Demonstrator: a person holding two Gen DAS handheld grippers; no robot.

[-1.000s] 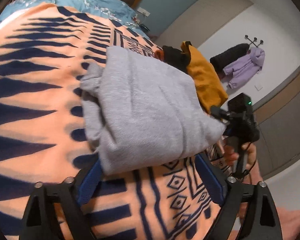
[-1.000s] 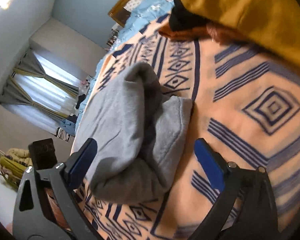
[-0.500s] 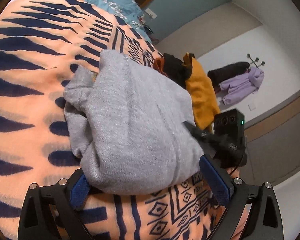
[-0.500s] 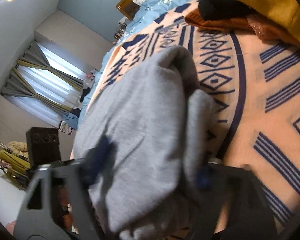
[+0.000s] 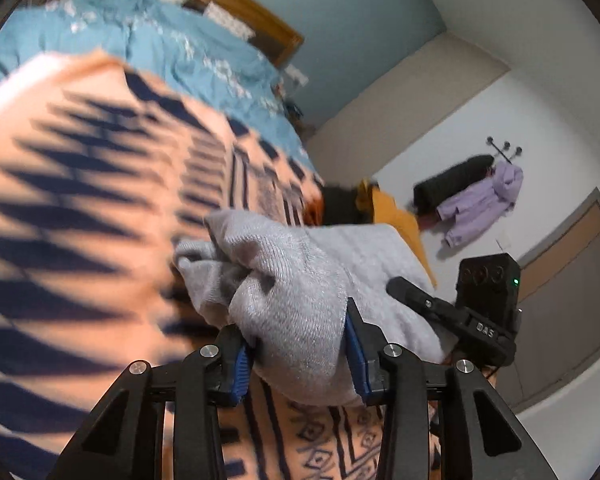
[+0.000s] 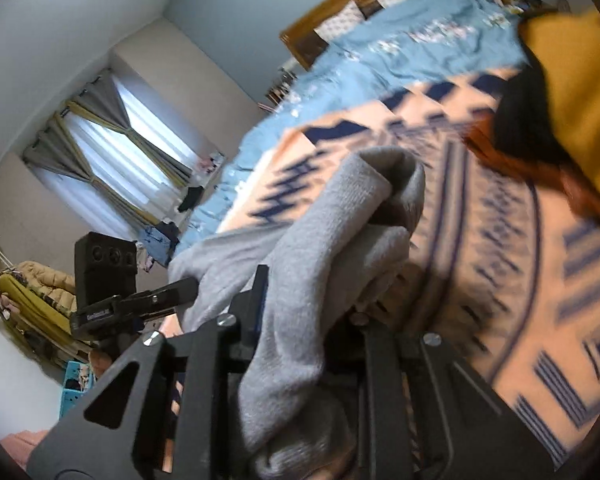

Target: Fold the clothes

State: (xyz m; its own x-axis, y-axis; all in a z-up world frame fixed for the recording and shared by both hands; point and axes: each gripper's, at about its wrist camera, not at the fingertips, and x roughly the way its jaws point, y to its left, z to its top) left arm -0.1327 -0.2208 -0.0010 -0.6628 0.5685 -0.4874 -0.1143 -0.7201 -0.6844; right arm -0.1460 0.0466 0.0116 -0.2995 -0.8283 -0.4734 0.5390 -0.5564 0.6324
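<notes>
The folded grey sweater is held at its near edge above the patterned blanket on the bed, its length running sideways between the left gripper and right gripper — both jaws have just closed and now clench the cloth — so each hand carries one end.

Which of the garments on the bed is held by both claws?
The grey sweater: both the left claw and the right claw have just closed on it, while the mustard-yellow garment lies untouched in the pile behind.

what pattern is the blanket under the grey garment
Peach-orange with navy geometric stripes and diamonds; the blanket shows best in the left wrist view, beneath the grey garment.
</notes>
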